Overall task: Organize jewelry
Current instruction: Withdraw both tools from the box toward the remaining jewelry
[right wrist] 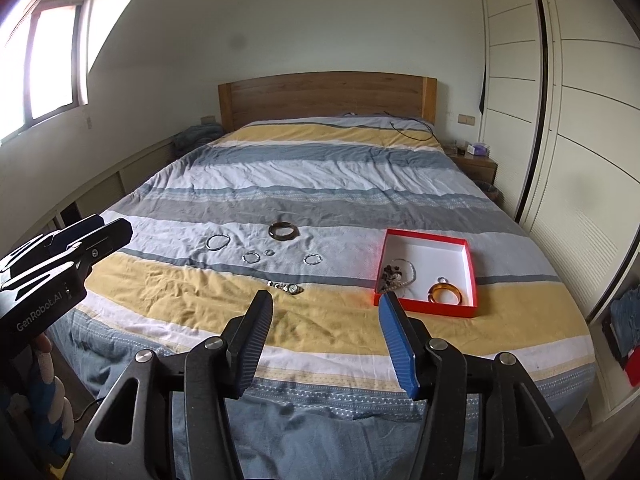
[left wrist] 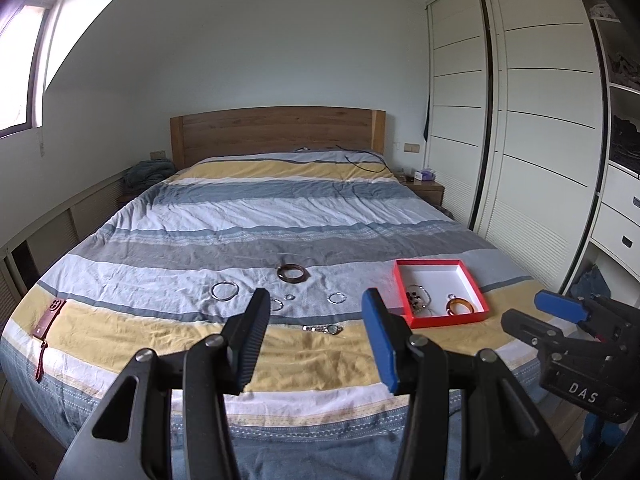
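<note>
A red box (left wrist: 440, 322) (right wrist: 424, 306) with a white inside lies on the striped bed. It holds an amber bangle (left wrist: 462, 305) (right wrist: 445, 294) and a bead necklace (left wrist: 418, 298) (right wrist: 396, 274). On the cover lie a dark bangle (left wrist: 293, 273) (right wrist: 283, 231), a thin silver hoop (left wrist: 224, 291) (right wrist: 217, 241), small rings (left wrist: 337, 298) (right wrist: 312, 259) and a watch (left wrist: 326, 328) (right wrist: 288, 288). My left gripper (left wrist: 316, 304) is open and empty above the bed's foot, short of the watch. My right gripper (right wrist: 326, 306) is open and empty, near the box's front left corner.
A red phone with a strap (left wrist: 48, 318) lies at the bed's left edge. White wardrobes (left wrist: 520, 140) stand to the right, a wooden headboard (left wrist: 276, 130) and a nightstand (right wrist: 476, 166) at the back. A black cable (right wrist: 412, 128) lies near the pillows.
</note>
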`<state>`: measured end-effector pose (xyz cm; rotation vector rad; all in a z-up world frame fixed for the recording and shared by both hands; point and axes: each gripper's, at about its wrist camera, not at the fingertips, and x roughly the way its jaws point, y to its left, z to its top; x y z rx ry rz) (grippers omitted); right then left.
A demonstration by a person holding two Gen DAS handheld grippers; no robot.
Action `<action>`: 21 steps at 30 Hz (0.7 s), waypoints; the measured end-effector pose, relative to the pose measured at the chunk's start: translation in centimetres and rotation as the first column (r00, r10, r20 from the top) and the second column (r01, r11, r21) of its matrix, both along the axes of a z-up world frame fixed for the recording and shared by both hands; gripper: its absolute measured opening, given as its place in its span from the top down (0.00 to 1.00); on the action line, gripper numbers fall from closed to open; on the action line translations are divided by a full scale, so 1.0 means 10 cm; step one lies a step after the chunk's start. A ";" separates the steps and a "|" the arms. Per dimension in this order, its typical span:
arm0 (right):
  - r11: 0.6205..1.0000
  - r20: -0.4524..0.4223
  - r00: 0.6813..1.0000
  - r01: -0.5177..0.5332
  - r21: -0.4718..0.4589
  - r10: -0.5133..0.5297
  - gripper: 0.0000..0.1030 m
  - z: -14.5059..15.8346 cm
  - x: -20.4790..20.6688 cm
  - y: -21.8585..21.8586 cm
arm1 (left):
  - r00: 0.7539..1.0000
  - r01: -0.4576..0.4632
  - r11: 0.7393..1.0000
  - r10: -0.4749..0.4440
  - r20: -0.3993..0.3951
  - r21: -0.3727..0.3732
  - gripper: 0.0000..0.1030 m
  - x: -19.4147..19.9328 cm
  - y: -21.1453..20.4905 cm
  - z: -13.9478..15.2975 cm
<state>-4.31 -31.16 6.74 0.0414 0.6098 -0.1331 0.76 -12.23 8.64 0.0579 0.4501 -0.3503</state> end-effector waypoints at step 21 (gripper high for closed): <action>0.998 -0.117 0.991 -0.055 0.024 0.058 0.45 -0.44 0.56 0.08 | 0.989 -0.071 0.997 0.075 -0.131 0.032 0.56 0.60 0.08 -0.55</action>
